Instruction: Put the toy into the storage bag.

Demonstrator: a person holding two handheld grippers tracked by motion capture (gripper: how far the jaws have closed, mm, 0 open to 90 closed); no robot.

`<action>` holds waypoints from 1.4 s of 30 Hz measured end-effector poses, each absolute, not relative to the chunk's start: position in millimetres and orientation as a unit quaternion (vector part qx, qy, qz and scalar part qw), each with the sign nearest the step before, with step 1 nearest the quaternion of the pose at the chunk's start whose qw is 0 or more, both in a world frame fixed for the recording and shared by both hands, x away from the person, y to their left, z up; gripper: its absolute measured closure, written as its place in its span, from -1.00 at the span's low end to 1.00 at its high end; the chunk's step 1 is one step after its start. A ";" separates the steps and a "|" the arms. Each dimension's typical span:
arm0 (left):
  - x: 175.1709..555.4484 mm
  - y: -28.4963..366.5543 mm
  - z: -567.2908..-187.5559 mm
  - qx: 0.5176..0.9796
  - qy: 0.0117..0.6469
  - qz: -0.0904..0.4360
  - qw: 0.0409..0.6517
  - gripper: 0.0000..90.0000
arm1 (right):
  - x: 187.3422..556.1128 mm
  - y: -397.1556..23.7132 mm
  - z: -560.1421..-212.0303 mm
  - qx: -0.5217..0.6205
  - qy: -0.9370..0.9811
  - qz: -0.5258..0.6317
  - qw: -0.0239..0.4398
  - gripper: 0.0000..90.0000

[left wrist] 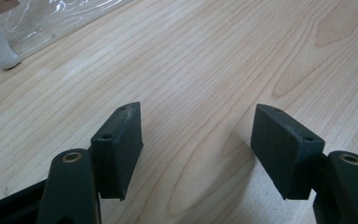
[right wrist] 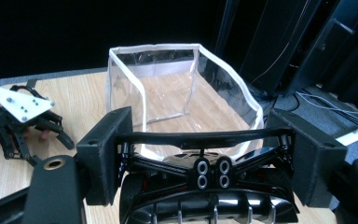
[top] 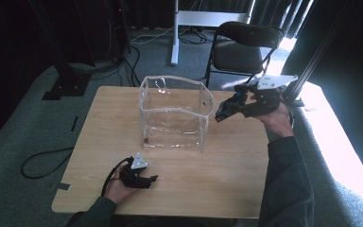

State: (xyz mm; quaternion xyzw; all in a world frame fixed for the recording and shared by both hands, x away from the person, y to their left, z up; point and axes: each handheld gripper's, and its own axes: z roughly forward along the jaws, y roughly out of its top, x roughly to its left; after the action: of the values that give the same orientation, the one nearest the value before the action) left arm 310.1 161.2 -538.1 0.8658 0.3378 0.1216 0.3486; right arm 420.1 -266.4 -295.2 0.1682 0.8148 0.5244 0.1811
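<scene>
You're holding a small black toy car [right wrist: 209, 186] clamped crosswise in your right gripper [top: 238, 105], lifted just beside the open top of the clear plastic bag with white trim [top: 175, 113]. I'd judge that's so it can be dropped straight in. The bag is standing upright with its mouth spread, directly ahead of those jaws, ready to receive. Your left gripper [top: 144, 178] is resting low on the light wooden table [left wrist: 205, 65], jaws apart on nothing, keeping out of the way. Counting: one car, one bag, two grippers.
</scene>
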 end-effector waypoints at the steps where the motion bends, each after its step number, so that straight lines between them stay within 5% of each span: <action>1: 310.1 161.1 -538.1 0.866 0.338 0.122 0.349 -0.23 | 421.1 -266.9 -293.3 0.169 0.814 0.525 0.181 -0.45; 42: 310.7 161.4 -538.0 0.866 0.338 0.120 0.349 -0.23 | 472.9 -234.8 -284.0 0.153 0.816 0.536 0.152 -0.45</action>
State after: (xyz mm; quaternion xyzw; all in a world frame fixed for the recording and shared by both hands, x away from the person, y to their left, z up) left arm 310.7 161.4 -538.0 0.8657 0.3378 0.1196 0.3495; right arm 472.9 -234.8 -284.0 0.1530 0.8163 0.5359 0.1520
